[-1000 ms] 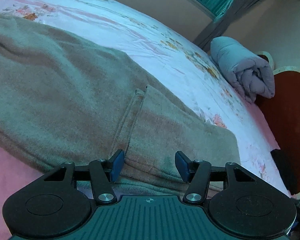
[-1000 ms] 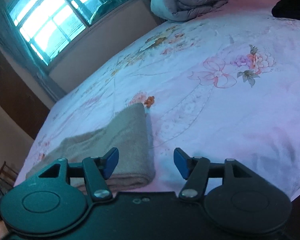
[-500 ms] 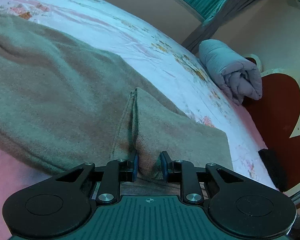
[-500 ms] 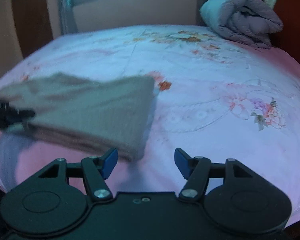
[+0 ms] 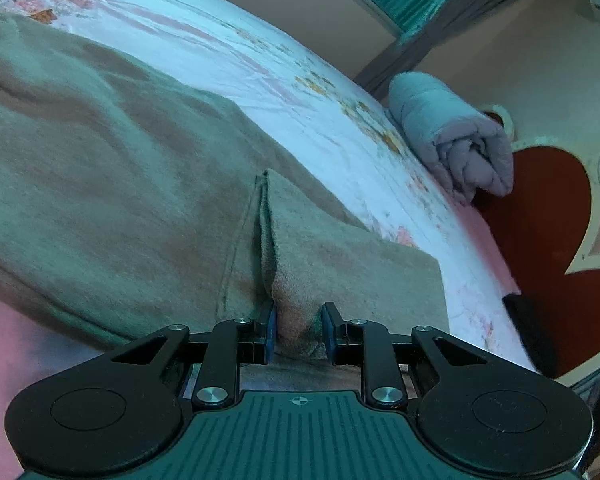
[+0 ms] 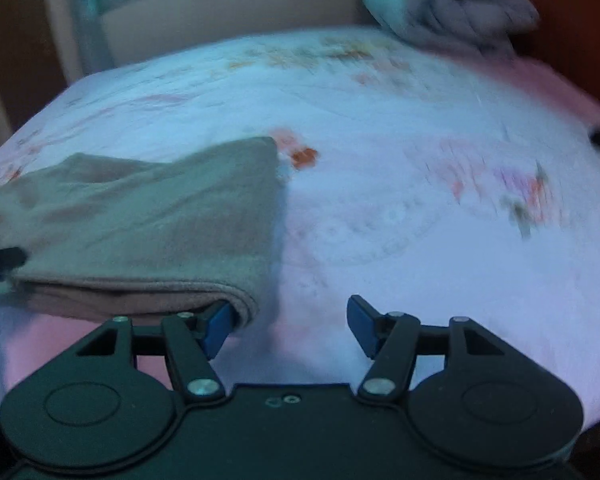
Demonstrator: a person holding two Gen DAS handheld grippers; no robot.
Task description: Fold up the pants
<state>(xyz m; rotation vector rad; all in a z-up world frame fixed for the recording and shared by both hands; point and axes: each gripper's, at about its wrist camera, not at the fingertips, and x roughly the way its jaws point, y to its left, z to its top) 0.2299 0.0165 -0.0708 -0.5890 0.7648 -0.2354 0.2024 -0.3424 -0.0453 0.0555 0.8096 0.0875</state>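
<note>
The tan fleece pants point(image 5: 112, 184) lie spread on the bed, filling the left and middle of the left wrist view. My left gripper point(image 5: 299, 330) is shut on a pinched ridge of the pants at their near edge. In the right wrist view the pants point(image 6: 148, 224) lie folded at the left, their near right corner by my left fingertip. My right gripper point(image 6: 290, 326) is open and empty, low over the bed just right of that corner. The left gripper's black tip point(image 6: 0, 264) shows at the far left edge.
The bed has a pale floral sheet point(image 5: 284, 76) with a pink edge point(image 6: 60, 340). A rolled grey quilt point(image 5: 456, 140) lies by the red headboard point(image 5: 540, 200); it also shows in the right wrist view point(image 6: 452, 4). A dark object point(image 5: 528, 332) lies at the bed's right edge.
My left gripper closed on the pants' near edge and gathered a ridge of cloth. My right gripper swung left and closer to the folded corner, staying open.
</note>
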